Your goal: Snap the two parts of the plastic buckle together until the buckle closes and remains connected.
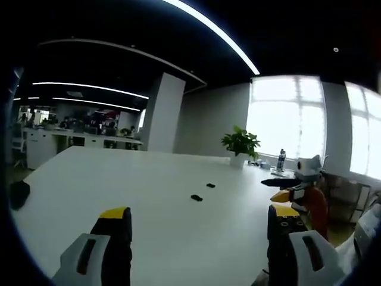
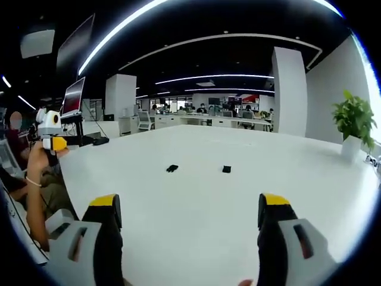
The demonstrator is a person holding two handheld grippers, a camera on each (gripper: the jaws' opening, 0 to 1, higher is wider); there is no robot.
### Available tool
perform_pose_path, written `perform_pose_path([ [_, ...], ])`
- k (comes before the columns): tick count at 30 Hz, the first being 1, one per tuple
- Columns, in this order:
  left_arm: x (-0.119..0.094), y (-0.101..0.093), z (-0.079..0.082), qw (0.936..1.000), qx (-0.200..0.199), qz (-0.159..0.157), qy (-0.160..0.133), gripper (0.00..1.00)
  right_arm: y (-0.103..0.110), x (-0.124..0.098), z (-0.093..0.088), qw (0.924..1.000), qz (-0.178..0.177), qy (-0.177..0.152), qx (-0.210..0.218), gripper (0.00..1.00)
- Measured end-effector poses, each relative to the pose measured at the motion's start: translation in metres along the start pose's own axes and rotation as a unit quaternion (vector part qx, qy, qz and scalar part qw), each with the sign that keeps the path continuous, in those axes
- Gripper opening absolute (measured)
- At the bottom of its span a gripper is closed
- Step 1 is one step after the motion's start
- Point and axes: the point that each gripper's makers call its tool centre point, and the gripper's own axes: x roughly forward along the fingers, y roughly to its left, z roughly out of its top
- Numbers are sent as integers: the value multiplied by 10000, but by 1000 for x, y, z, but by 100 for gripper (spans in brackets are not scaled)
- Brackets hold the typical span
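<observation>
Separately, two buckle parts (image 1: 196, 197) (image 1: 211, 185) lay apart on the white table (image 1: 149, 179); left gripper (image 1: 199, 229) and right gripper (image 2: 190, 217) hovered with jaws spread, empty.

bench (image 2: 178, 214) ahead of me | two buckle parts: left buckle part (image 2: 172, 168) and right buckle part (image 2: 226, 169) lie on it, apart | potted plant (image 2: 353, 122) at far right edge behind them

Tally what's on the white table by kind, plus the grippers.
Black buckle parts: 2, lying apart
Potted plant: 1
Grippers: 2, left gripper and right gripper, both open and empty
Total: 5
</observation>
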Motion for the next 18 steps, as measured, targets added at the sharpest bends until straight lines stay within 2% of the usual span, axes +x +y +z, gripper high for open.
perform_pose_path([
  [18, 3, 3, 0, 10000, -25, -23, 26, 96, -21, 7, -5, 9997, -236, 99, 58, 96],
])
